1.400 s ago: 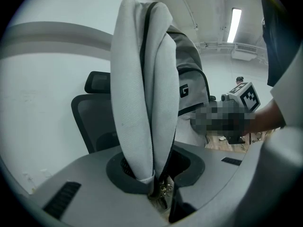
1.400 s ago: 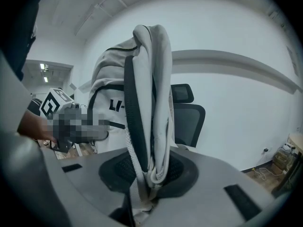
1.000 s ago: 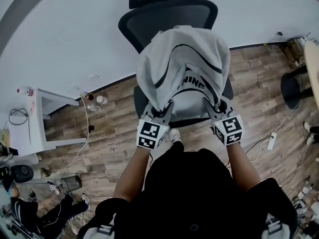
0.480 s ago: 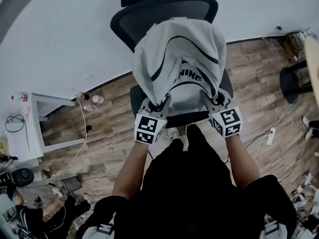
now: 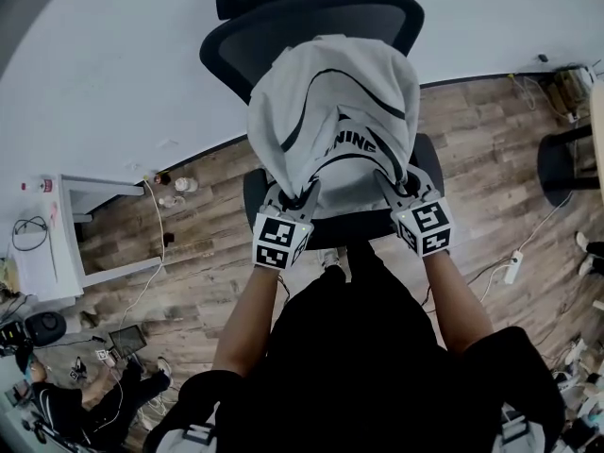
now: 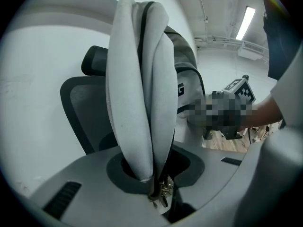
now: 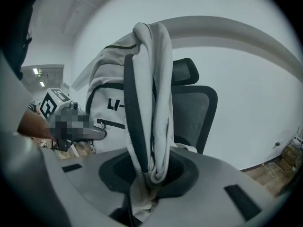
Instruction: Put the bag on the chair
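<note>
A grey-white backpack (image 5: pixel 335 121) with black trim and lettering hangs between my two grippers, just over the seat of a black mesh office chair (image 5: pixel 311 17). My left gripper (image 5: pixel 294 199) is shut on a fold of the bag's left side, the padded strap (image 6: pixel 137 103) rising from its jaws. On the right, my right gripper (image 5: pixel 396 192) is shut on the bag's other strap (image 7: pixel 149 108). The chair's backrest (image 7: pixel 194 112) stands right behind the bag. Whether the bag's bottom touches the seat (image 5: pixel 283 229) is hidden.
A white wall runs behind the chair. A white low cabinet (image 5: pixel 57 243) stands on the wood floor (image 5: pixel 198 253) at the left, with cables and small bottles (image 5: pixel 175 192) near it. A dark stool (image 5: pixel 566 163) and a power strip (image 5: pixel 515 264) lie at the right.
Both grippers and the bag have sunk toward the chair seat and moved slightly forward. The grips on the bag are unchanged.
</note>
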A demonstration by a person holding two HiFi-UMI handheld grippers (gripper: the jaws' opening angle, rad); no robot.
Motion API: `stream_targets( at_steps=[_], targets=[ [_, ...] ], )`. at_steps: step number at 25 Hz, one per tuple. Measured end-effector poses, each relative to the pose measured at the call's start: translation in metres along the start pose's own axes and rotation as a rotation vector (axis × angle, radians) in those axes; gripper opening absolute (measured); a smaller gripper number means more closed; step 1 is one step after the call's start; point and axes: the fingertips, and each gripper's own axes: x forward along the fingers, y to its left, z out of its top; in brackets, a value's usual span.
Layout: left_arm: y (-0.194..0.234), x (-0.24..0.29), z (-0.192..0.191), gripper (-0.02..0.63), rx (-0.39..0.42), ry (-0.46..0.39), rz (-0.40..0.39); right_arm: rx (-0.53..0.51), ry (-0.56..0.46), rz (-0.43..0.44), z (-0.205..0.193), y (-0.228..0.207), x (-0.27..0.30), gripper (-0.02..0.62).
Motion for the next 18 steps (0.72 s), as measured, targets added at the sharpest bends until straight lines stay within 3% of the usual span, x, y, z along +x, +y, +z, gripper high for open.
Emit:
stream_targets(
  at_steps=[8,18],
  targets=[
    [0.041,0.062,0.007,0.094,-0.078,0.101,0.006,0.053,0.11,0.064,0.0,-0.046,0.061,0.103],
    [0.052,0.098,-0.054,0.094,-0.171,0.217,-0.001,0.108,0.236,0.12,-0.062,-0.053,0.103,0.103]
  ],
)
